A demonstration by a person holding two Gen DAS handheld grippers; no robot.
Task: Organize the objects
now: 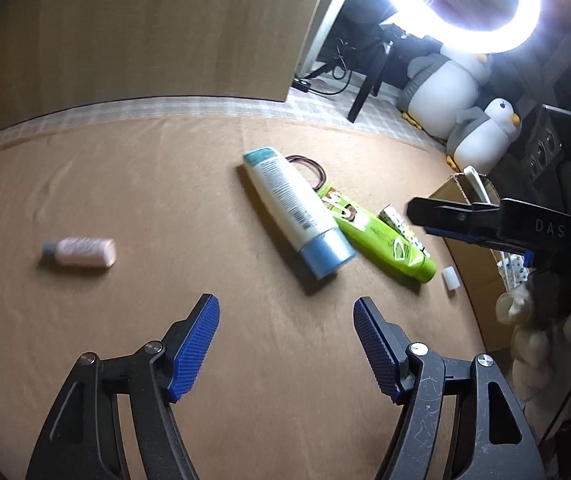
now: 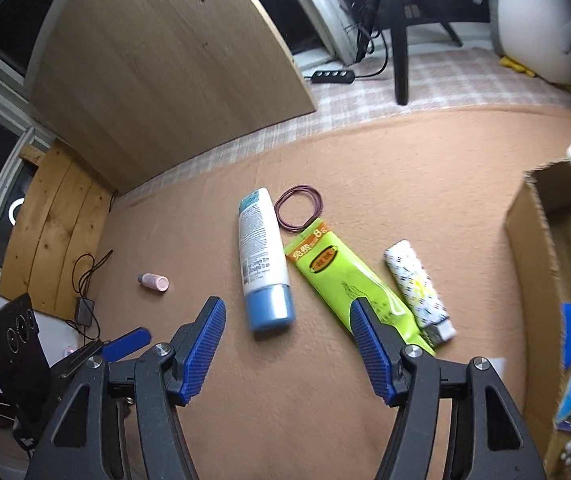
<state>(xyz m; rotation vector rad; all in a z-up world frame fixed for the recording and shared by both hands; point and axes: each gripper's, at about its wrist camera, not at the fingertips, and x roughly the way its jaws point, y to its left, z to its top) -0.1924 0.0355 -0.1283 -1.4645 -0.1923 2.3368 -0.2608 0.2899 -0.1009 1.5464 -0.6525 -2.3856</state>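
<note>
Hovering over the tan blanket (image 2: 365, 152), both tongs gape empty: left tongs (image 1: 286, 344); right tongs (image 2: 287, 344); white-and-blue tube (image 2: 263, 256) beside green tube (image 2: 333, 268); only right view shows cardboard box (image 2: 533, 240) interior.

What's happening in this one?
A person is tidying toiletries off a tan cloth into a cardboard box. Both hand-held grippers, left and right, are open and empty. A white tube, green tube, patterned tube, hair ties and pink bottle lie unpicked.
</note>
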